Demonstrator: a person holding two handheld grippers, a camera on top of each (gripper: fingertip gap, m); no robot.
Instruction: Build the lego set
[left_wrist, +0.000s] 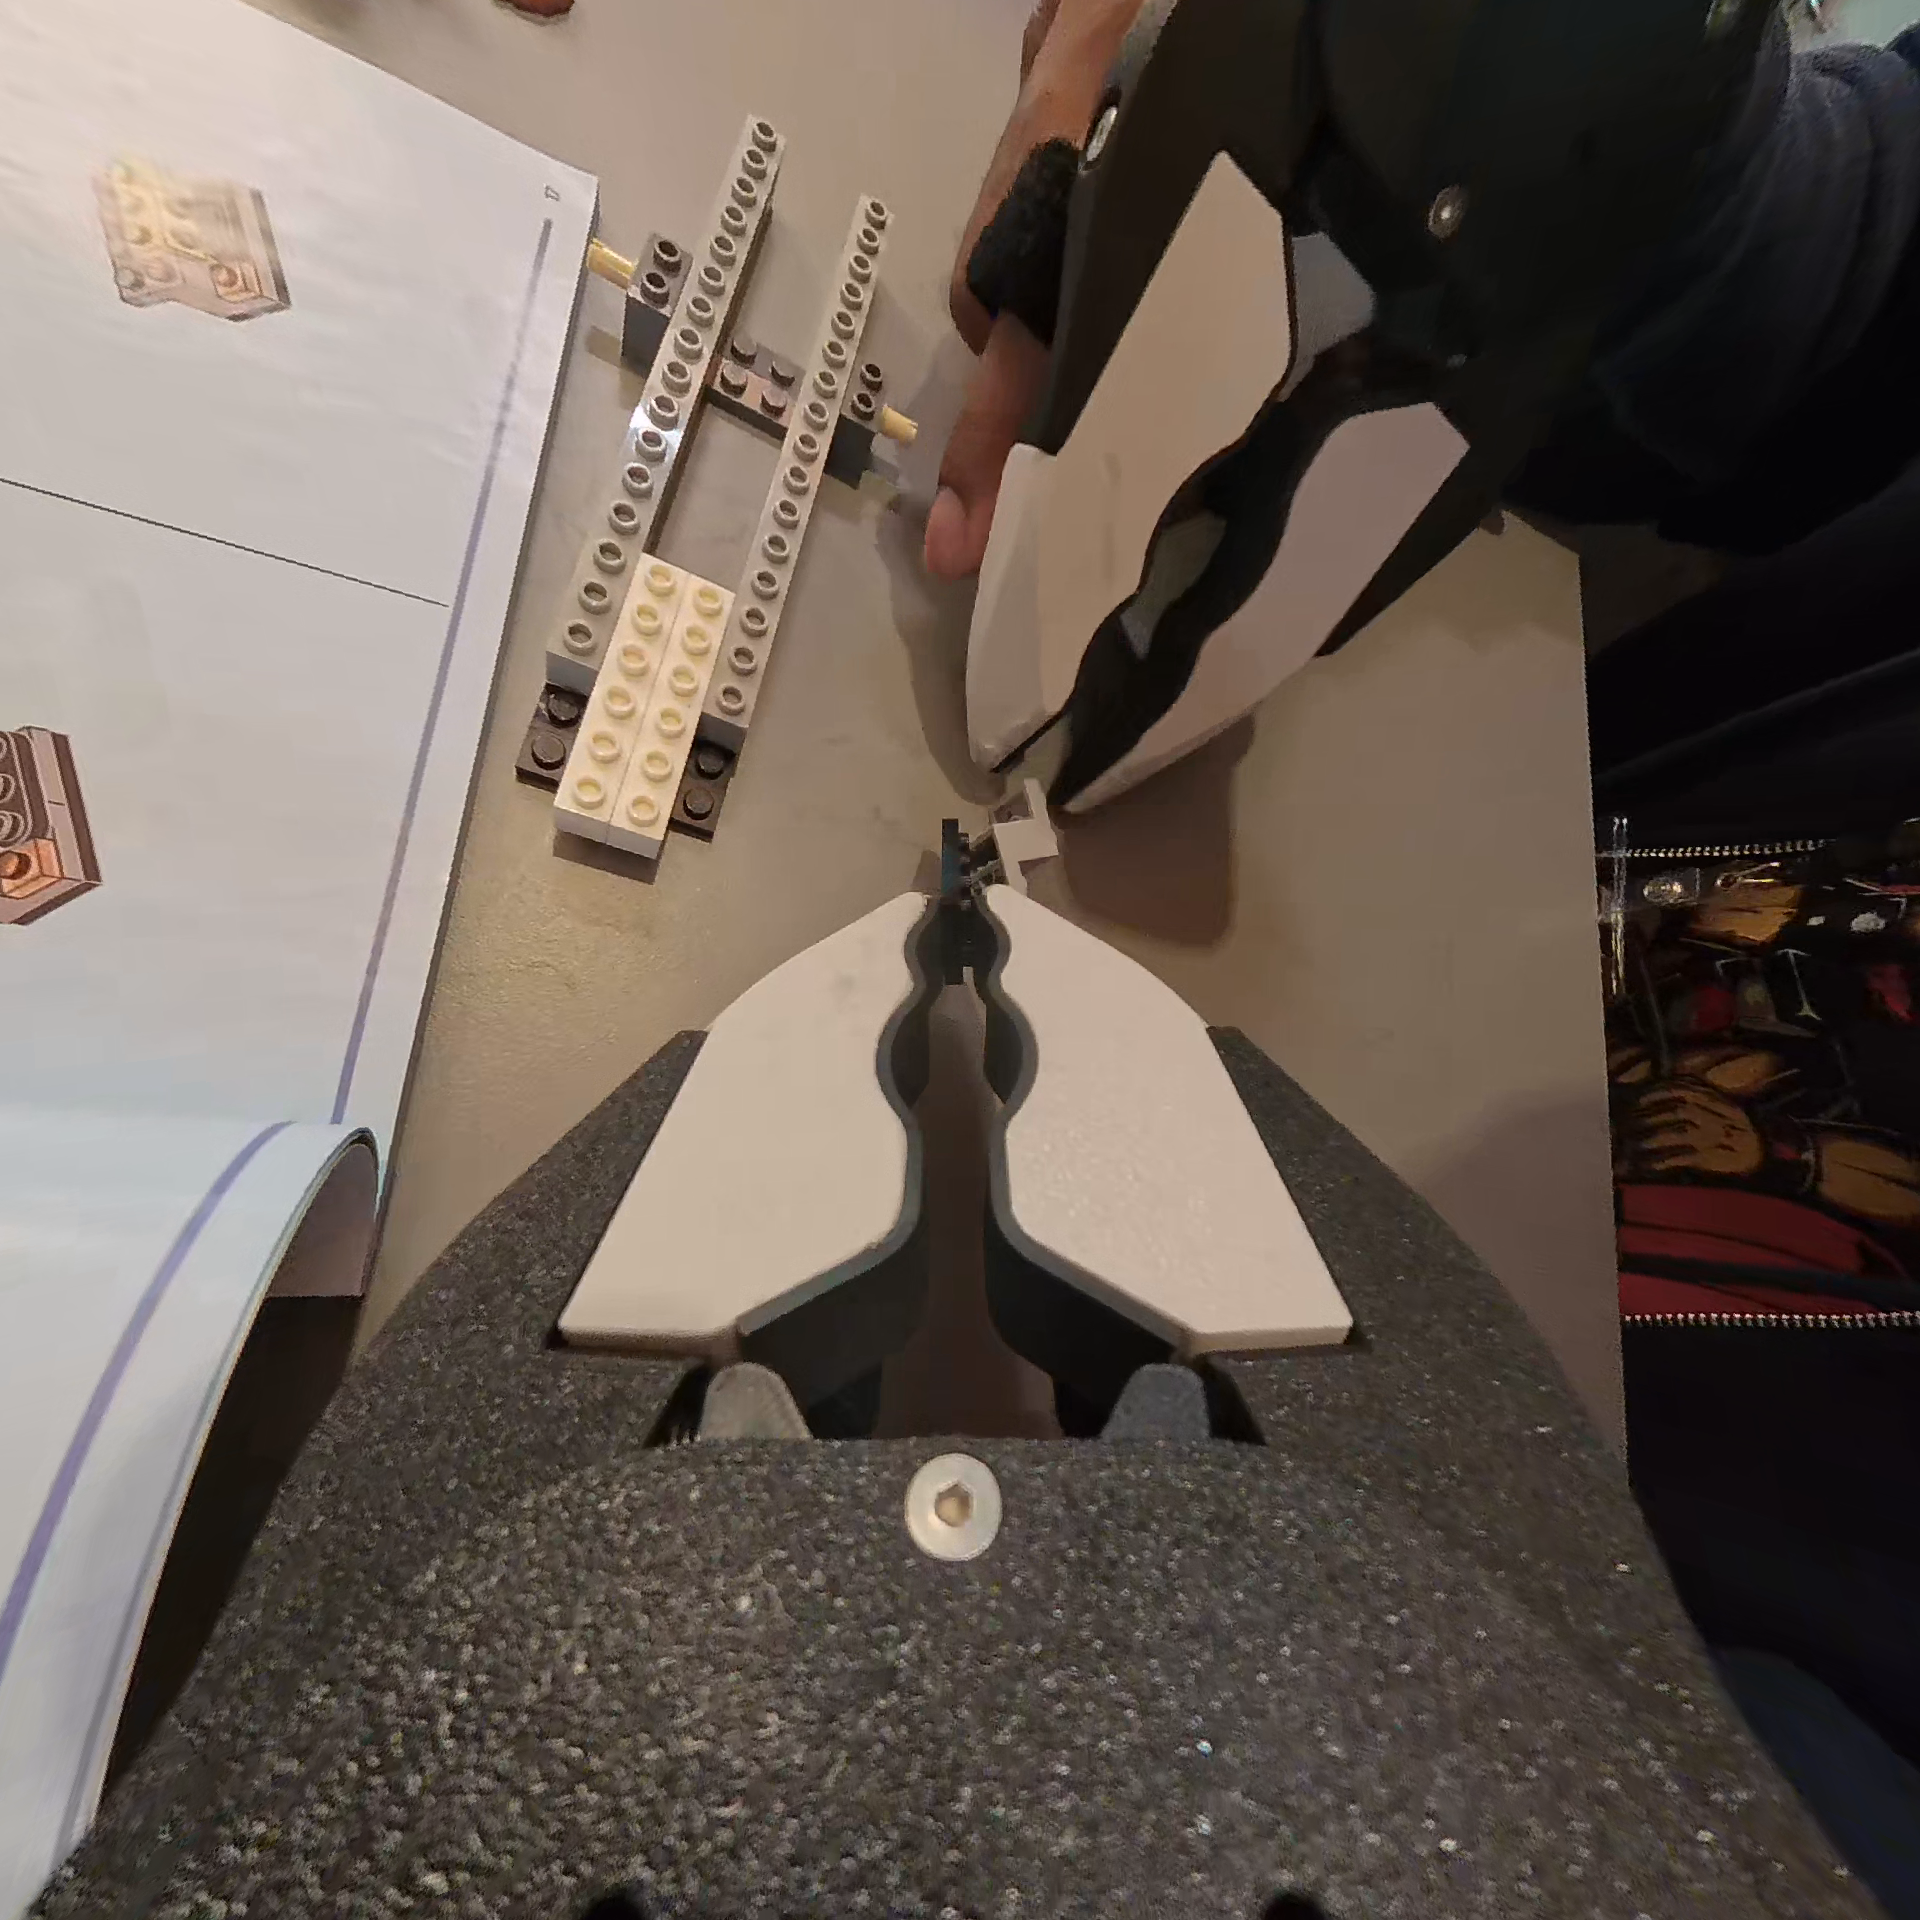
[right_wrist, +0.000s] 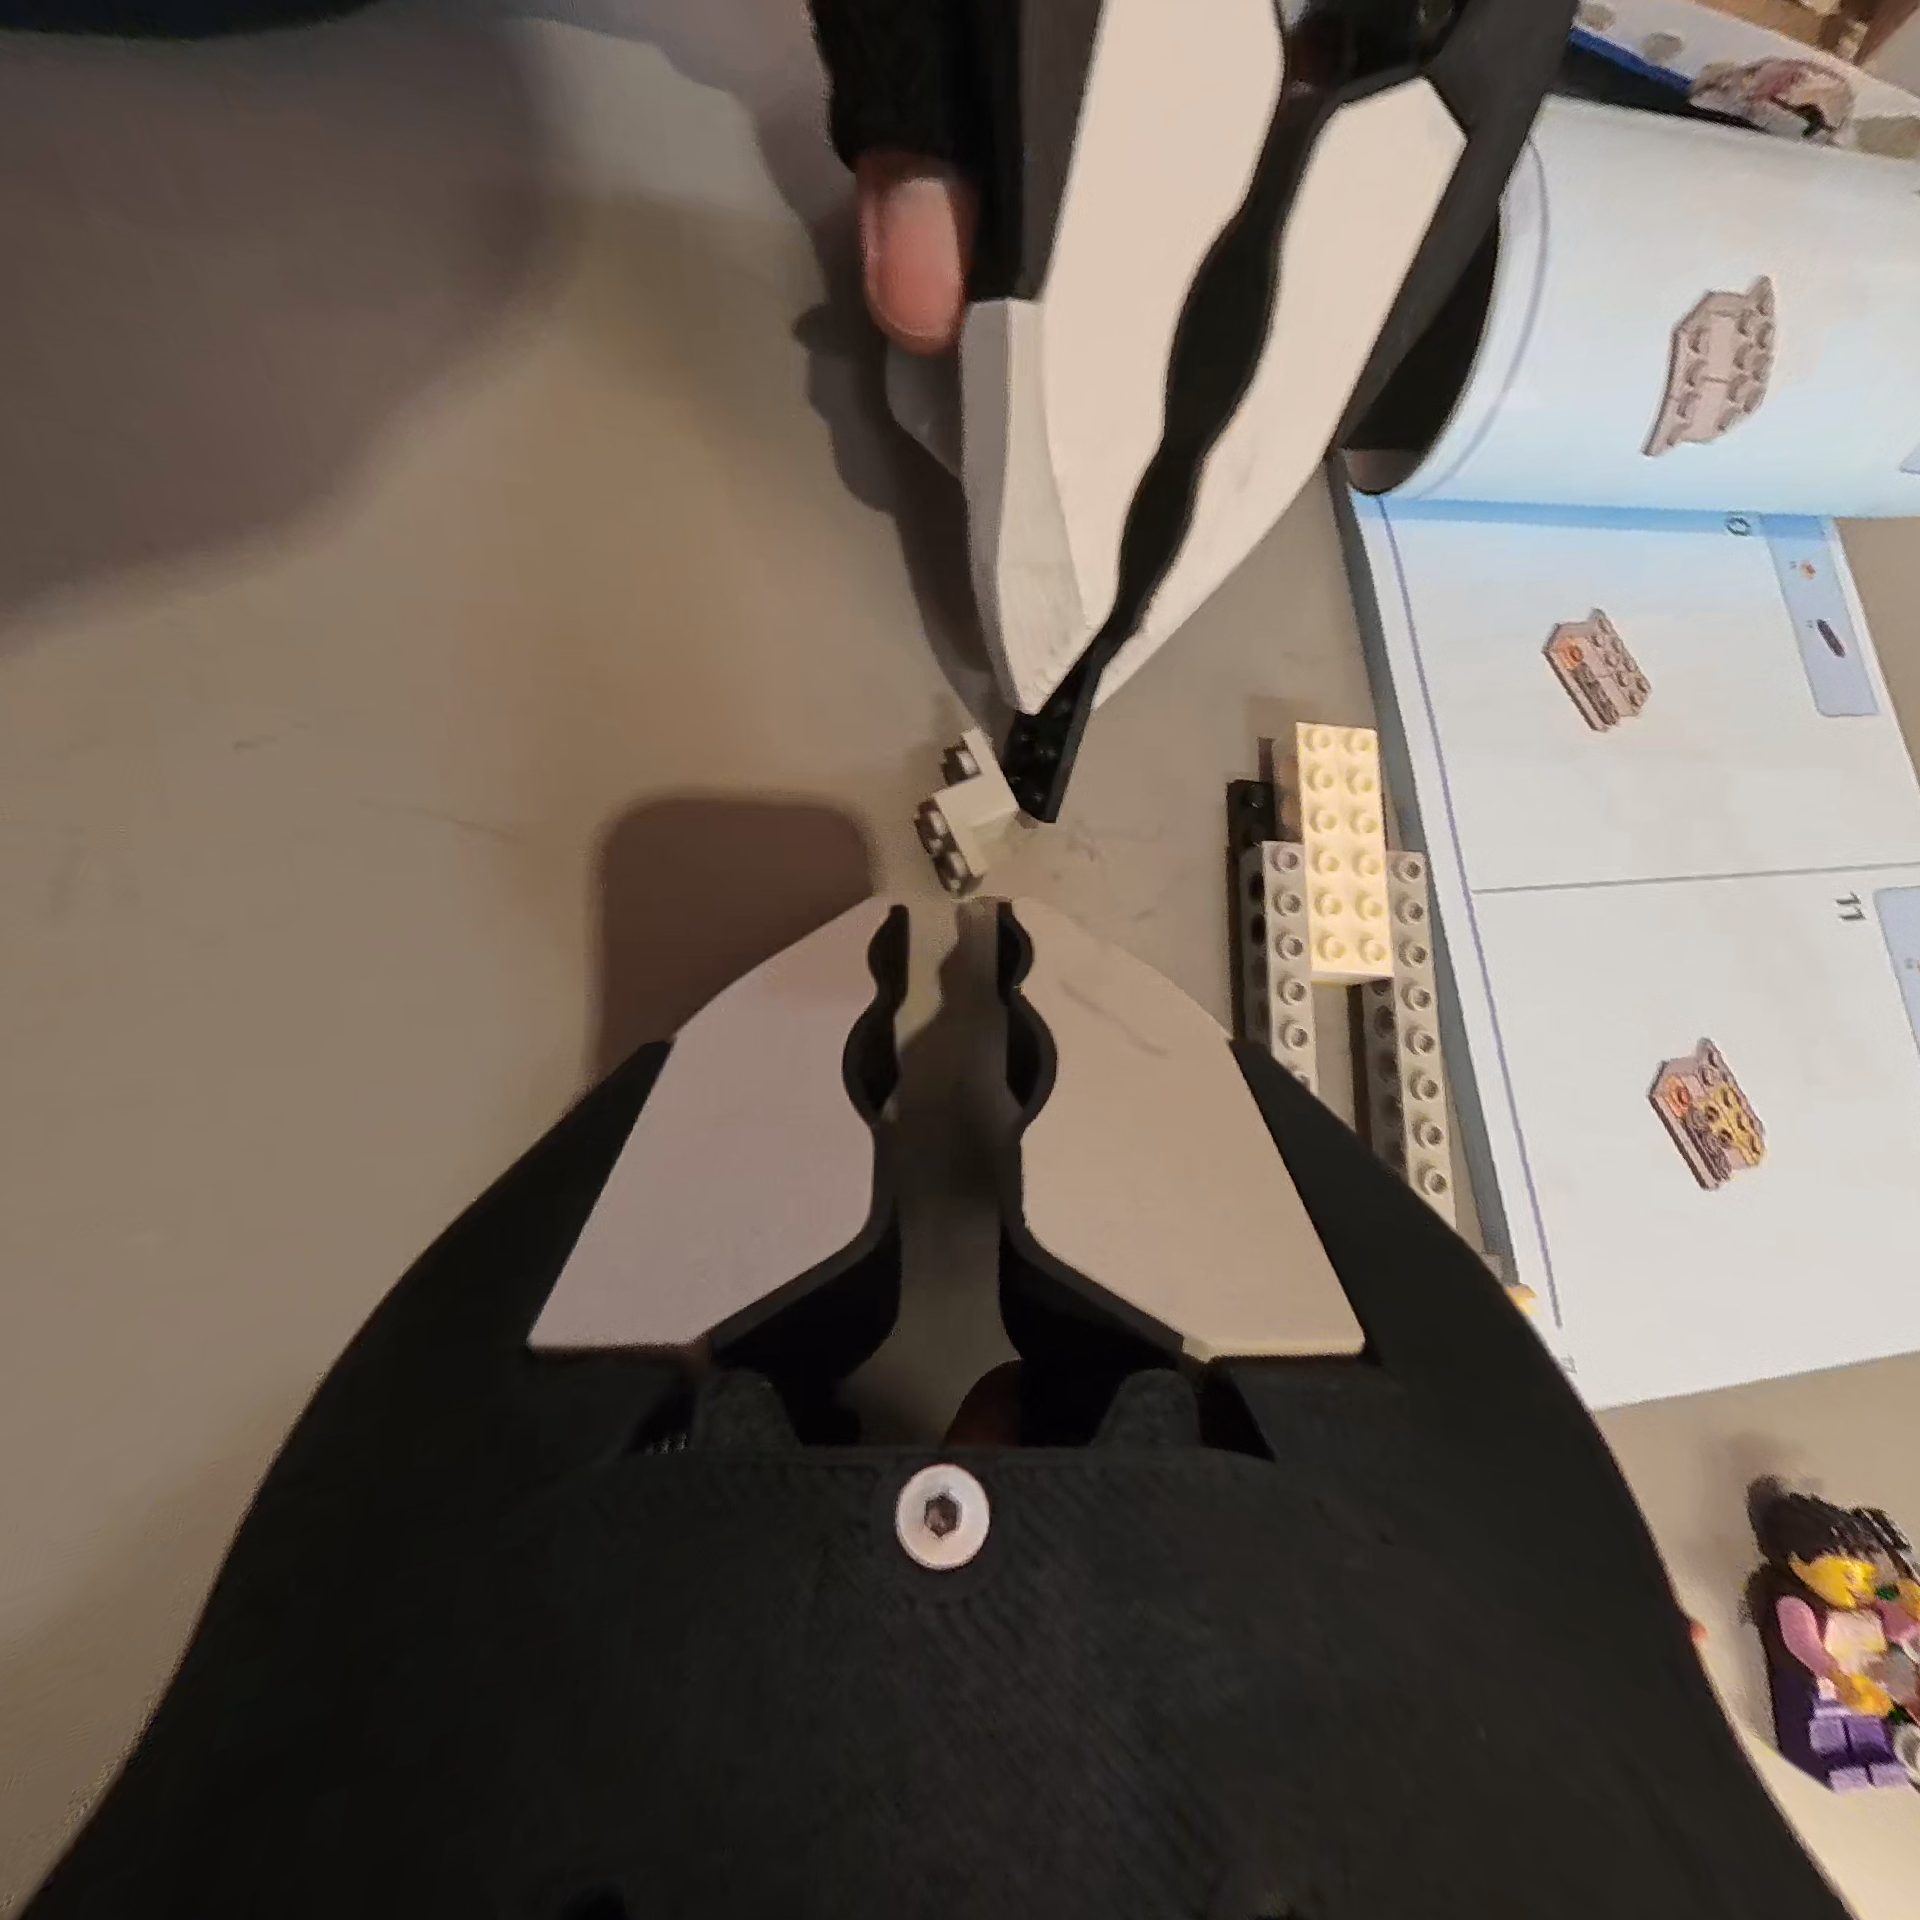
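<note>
My left gripper (left_wrist: 956, 899) is shut on a thin black plate (left_wrist: 951, 868), seen edge-on. In the right wrist view this gripper (right_wrist: 1049, 707) comes in from the top with the black plate (right_wrist: 1044, 769) sticking out of its tips. A small white and grey brick piece (right_wrist: 966, 816) sits against the plate's studded face; it also shows in the left wrist view (left_wrist: 1023, 836). My right gripper (right_wrist: 951, 912) is open with nothing between its fingers, its tips just short of the white piece. In the left wrist view the right gripper (left_wrist: 1023, 779) reaches in from the upper right.
A partial build of two long grey beams, white bricks and black plates (left_wrist: 644, 707) lies on the table beside the open instruction booklet (left_wrist: 208, 520); both show at the right in the right wrist view (right_wrist: 1340, 862) (right_wrist: 1662, 831). A minifigure (right_wrist: 1849, 1642) lies near the bottom right. My right fingertips sit around 4 cm from my left ones. Both grippers' tips are roughly 20 cm from the minifigure (right_wrist: 1849, 1642).
</note>
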